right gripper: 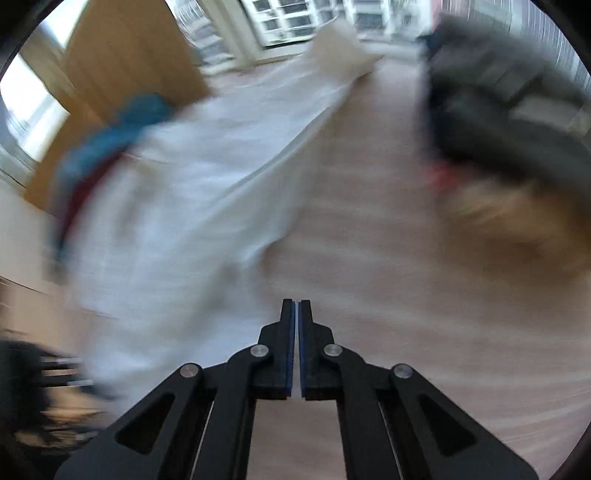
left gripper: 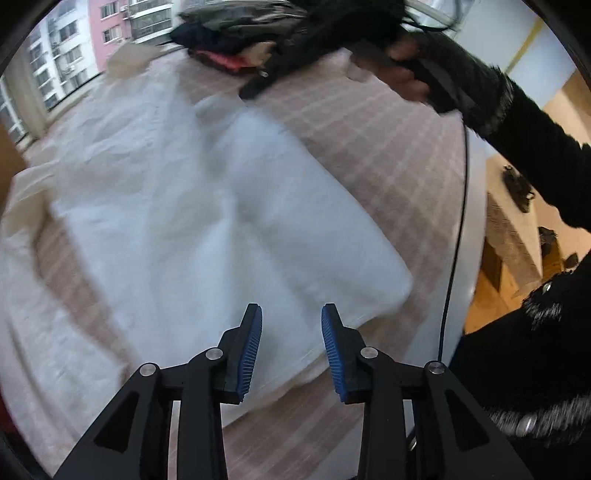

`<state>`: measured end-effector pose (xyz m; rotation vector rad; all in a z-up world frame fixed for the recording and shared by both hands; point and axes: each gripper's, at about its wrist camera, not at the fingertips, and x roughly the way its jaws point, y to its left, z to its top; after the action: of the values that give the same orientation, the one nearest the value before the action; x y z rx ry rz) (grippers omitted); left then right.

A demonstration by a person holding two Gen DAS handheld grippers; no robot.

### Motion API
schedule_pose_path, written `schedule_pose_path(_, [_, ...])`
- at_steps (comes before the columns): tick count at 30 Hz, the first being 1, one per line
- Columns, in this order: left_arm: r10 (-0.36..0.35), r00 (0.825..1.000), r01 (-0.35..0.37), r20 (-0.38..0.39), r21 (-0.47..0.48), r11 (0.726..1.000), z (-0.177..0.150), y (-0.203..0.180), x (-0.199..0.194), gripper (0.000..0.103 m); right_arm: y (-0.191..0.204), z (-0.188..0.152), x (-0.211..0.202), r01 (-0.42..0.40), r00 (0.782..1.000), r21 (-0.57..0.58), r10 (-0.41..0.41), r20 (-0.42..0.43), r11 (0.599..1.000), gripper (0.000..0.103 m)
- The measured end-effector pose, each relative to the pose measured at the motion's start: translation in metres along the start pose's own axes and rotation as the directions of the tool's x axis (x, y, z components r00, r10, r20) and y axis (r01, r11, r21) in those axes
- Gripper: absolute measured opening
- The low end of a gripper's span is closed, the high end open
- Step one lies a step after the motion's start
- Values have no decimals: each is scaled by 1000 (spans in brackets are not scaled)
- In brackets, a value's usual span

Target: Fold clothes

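Observation:
A white garment (left gripper: 207, 206) lies spread and partly folded on the bed's pink checked cover (left gripper: 388, 147). My left gripper (left gripper: 291, 325) hangs just above its near edge, jaws open, nothing between the blue pads. In the right wrist view the same white garment (right gripper: 177, 206) stretches away at the left, blurred. My right gripper (right gripper: 296, 314) is shut with its pads together and nothing in them, over the bare bed cover (right gripper: 369, 277). In the left wrist view a hand (left gripper: 406, 70) in a black sleeve holds the other gripper's handle at the top right.
A pile of dark, grey and red clothes (left gripper: 236, 33) sits at the bed's far end, the same pile of clothes (right gripper: 502, 110) blurred in the right wrist view. A black cable (left gripper: 458, 221) hangs along the bed's right side. Wooden furniture (right gripper: 122, 55), windows and a blue cloth (right gripper: 122, 125) lie beyond.

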<state>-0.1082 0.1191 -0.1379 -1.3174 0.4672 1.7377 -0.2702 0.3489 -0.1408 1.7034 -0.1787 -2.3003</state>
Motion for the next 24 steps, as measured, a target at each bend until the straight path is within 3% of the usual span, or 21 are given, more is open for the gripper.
schedule_pose_path(2, [-1,1000,1,-4,30,1000,6,-12,5,32,-13,-5,2,-45,998,41,47,-40,998,8])
schedule_pose_path(3, [6,1000,-6,-2,36,999,7,-14,3,32,-15,-11,-1,-65,998,50,66,-19,997,10])
schedule_pose_path(5, [58,998,-58,8,20,998,3,-7,-7,32,-15,-21,-7,-56,998,26,55,30,998,14])
schedule_pose_path(8, [140,990,-139,8,-34,990,-5,14,-20,37,-16,-34,0,-126,992,35,126,14,991,18])
schedule_pose_path(12, [222,975,-222,-12,-111,969,-21,45,-31,39,-6,-58,10,-166,986,23,167,-22,986,39])
schedule_pose_path(16, [256,966,-258,-32,-154,954,-37,65,-35,39,13,-106,11,-250,967,60,252,-38,966,39])
schedule_pose_path(19, [274,961,-273,-24,-197,942,-45,76,-42,39,36,-139,17,-267,961,43,269,-63,963,39])
schedule_pose_path(20, [280,960,-278,-23,-207,938,-46,79,-43,39,43,-145,17,-267,962,34,269,-49,963,38])
schedule_pose_path(21, [283,959,-281,-23,-214,935,-45,81,-43,39,47,-150,15,-270,961,31,272,-46,962,25])
schedule_pose_path(22, [285,958,-283,-22,-213,935,-46,81,-44,39,50,-153,12,-277,959,35,279,-57,960,1])
schedule_pose_path(24, [284,959,-281,-12,-196,940,-43,77,-45,39,44,-159,-10,-295,955,72,297,-12,953,3])
